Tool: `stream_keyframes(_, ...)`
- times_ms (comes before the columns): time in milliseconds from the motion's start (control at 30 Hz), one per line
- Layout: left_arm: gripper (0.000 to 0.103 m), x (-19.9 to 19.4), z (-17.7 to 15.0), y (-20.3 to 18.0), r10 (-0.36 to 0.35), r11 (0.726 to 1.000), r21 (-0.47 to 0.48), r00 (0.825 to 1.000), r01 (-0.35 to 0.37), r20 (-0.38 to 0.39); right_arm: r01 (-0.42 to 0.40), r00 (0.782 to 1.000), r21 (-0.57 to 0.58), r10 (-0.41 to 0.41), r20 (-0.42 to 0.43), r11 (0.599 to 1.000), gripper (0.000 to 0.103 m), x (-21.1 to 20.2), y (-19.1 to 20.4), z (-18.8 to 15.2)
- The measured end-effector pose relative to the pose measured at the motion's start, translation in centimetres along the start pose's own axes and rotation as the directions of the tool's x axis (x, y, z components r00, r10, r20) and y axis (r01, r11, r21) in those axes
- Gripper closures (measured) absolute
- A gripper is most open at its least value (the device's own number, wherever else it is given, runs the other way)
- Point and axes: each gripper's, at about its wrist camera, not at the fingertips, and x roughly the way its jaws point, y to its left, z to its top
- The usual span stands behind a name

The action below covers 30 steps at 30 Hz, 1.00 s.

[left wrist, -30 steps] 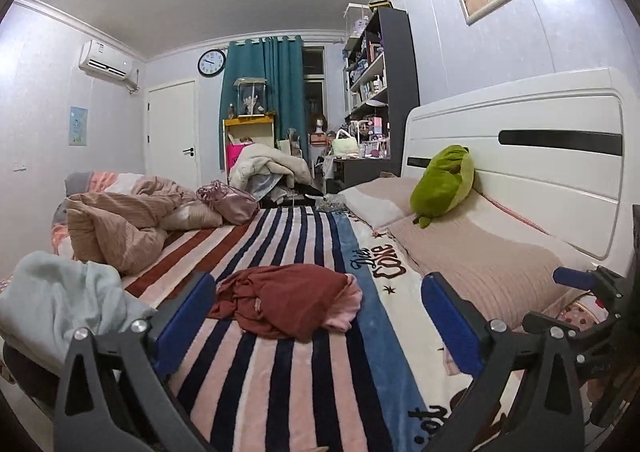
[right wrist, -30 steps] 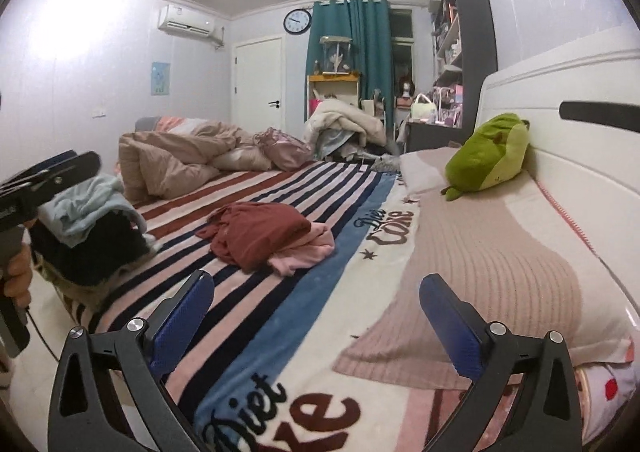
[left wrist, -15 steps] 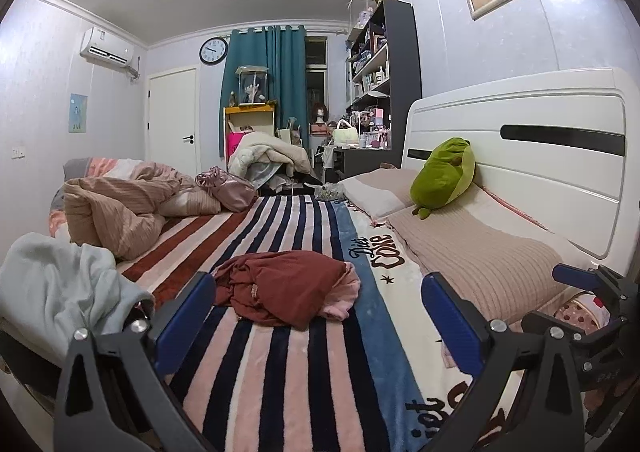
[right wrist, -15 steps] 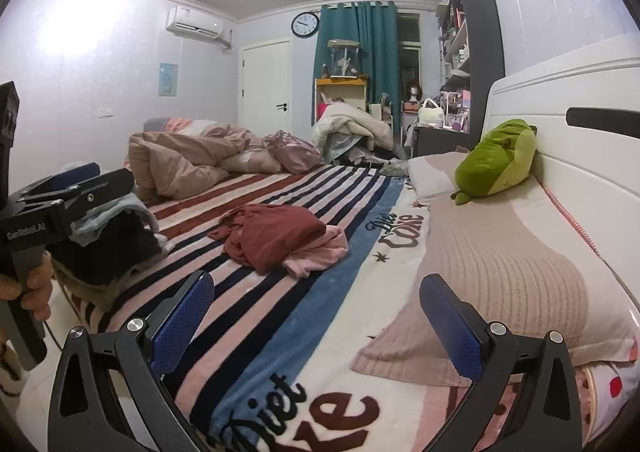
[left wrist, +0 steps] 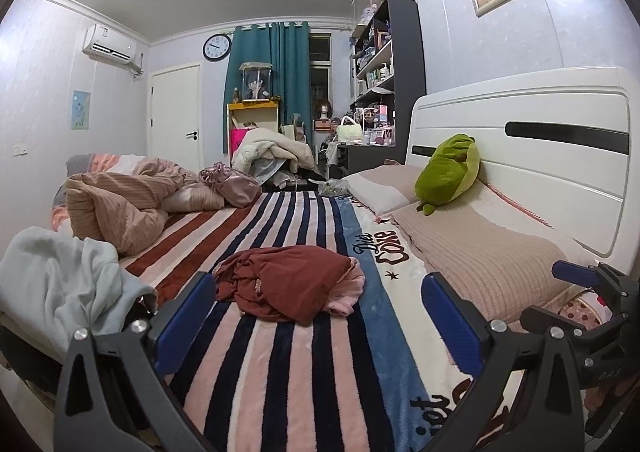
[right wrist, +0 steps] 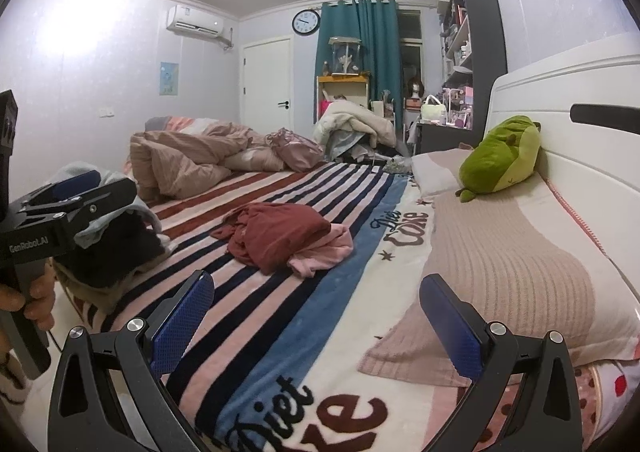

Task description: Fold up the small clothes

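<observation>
A crumpled dark red garment lies on the striped blanket with a pink garment under its right side. Both show in the right wrist view too, the red one and the pink one. My left gripper is open and empty, hovering above the blanket just short of the red garment; it also shows at the left of the right wrist view. My right gripper is open and empty, further back over the blanket's lettered edge; it also shows at the right of the left wrist view.
A pile of clothes topped with a light blue garment sits at the bed's left edge. A bunched quilt lies far left. Pillows and a green plush rest against the white headboard on the right.
Both grippers have moved slightly back and tilted, so the red garment sits lower and nearer in the left view. The left gripper shows higher in the right view. Both stayed open.
</observation>
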Motion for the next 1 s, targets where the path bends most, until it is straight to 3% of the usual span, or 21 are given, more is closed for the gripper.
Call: stream_keyframes(1000,0.001,-0.1,-0.4,0.3,0.004,1.000,0.000,1.000,-0.004,-0.008,-0.023,1.000,0.010,0.023,-0.002,1.000,0.000,0.3,1.4,0.0)
